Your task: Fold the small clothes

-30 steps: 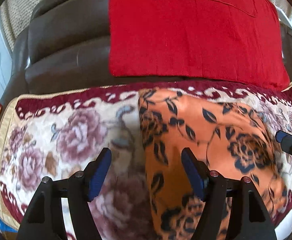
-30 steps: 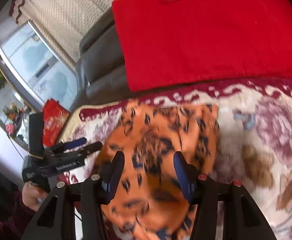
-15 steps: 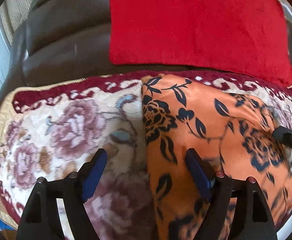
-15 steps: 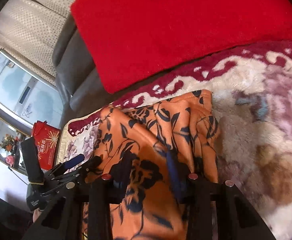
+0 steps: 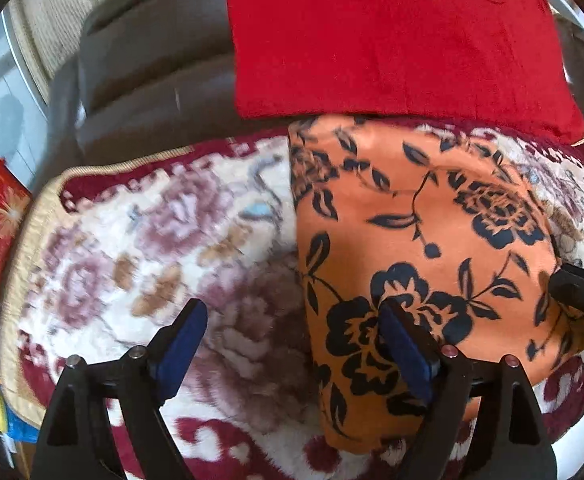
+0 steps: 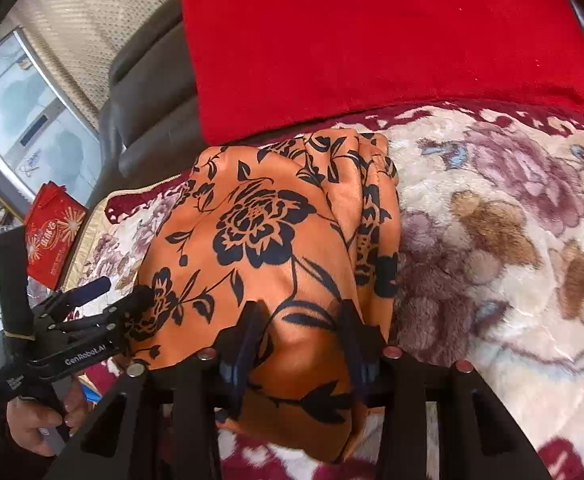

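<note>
Right gripper [image 6: 300, 344] now pinching orange floral garment [image 6: 259, 240], jaws narrowed vs a sec ago. Left gripper [image 5: 296, 344] wide open, straddling garment's left edge on blanket [image 5: 131, 240]. Fold prob next.

Black tongs [image 5: 294, 344] are fitted with blue pads [image 5: 181, 342] and silver screws [image 5: 449, 351]; white "GenRobot.AI" lettering [image 6: 85, 356] is printed behind their fingers, above bare skin [image 6: 31, 420].
</note>
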